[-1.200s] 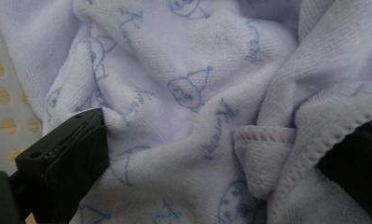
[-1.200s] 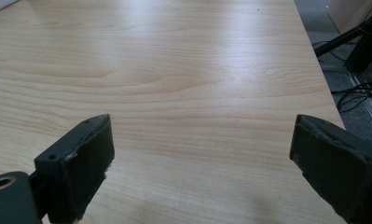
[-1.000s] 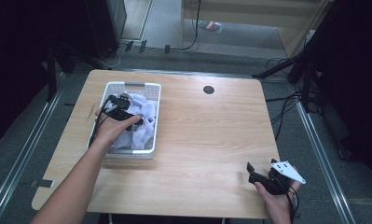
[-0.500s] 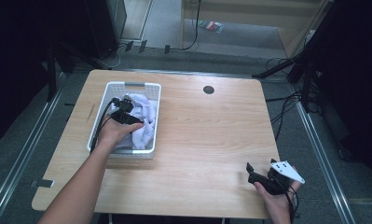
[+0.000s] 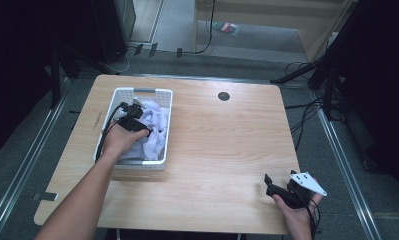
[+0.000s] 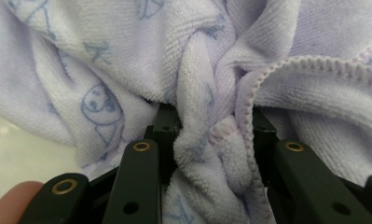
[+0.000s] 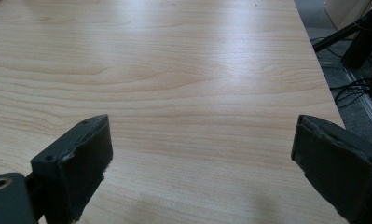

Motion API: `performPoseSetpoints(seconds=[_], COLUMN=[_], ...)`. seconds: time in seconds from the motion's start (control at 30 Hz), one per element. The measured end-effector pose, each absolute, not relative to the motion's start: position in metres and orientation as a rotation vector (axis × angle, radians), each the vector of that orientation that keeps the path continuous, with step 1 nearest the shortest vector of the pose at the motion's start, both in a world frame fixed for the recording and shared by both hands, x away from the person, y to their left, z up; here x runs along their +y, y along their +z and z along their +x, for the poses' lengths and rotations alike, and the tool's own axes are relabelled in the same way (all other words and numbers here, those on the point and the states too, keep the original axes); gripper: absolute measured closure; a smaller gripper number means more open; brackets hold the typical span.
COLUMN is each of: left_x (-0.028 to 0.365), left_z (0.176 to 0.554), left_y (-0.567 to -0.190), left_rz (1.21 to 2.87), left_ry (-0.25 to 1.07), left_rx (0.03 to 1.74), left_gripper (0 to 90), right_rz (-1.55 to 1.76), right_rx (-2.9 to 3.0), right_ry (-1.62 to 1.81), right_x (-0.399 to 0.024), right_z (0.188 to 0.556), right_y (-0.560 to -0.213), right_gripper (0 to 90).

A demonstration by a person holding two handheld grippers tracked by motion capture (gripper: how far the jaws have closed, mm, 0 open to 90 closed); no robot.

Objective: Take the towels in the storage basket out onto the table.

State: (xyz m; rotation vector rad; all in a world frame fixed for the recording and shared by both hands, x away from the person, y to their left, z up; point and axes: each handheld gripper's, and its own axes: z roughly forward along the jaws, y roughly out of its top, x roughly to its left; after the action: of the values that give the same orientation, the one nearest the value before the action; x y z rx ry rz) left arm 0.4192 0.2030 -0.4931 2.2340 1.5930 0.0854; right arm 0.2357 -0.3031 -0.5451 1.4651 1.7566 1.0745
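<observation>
The towel (image 6: 127, 60) is pale lilac with small blue drawings and letters. The basket (image 5: 164, 127) is white. The table (image 5: 227, 145) is light wood with grain lines. Both grippers' jaws are black.

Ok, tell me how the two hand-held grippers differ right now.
The left hand-held gripper is down in the white basket, jaws closed on a fold of lavender towel; the right hand-held gripper sits at the table's near right corner, jaws wide apart and holding nothing. Both are black and held in a hand.
</observation>
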Motion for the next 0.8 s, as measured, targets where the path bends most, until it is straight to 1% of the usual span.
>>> performPoseSetpoints(seconds=[0.1, 0.37, 0.6, 0.8], left_x=[0.205, 0.211, 0.214, 0.214], left_z=[0.418, 0.417, 0.415, 0.414], left_y=[-0.486, -0.451, -0.410, -0.390], left_rz=[2.230, 2.217, 2.210, 2.204], left_ry=[0.102, 0.141, 0.228, 0.278], left_rx=[1.576, 1.528, 1.489, 1.472], left_gripper=[66.2, 66.1, 66.0, 65.8], right_rz=[1.464, 1.465, 1.465, 1.467], right_rx=[1.758, 1.758, 1.758, 1.756], right_ry=[1.072, 1.063, 1.056, 1.053], right_x=[-0.303, -0.302, -0.302, -0.302], right_z=[0.236, 0.236, 0.236, 0.237], right_y=[-0.545, -0.545, -0.546, -0.546], right_gripper=[5.4, 5.8, 6.2, 6.2])
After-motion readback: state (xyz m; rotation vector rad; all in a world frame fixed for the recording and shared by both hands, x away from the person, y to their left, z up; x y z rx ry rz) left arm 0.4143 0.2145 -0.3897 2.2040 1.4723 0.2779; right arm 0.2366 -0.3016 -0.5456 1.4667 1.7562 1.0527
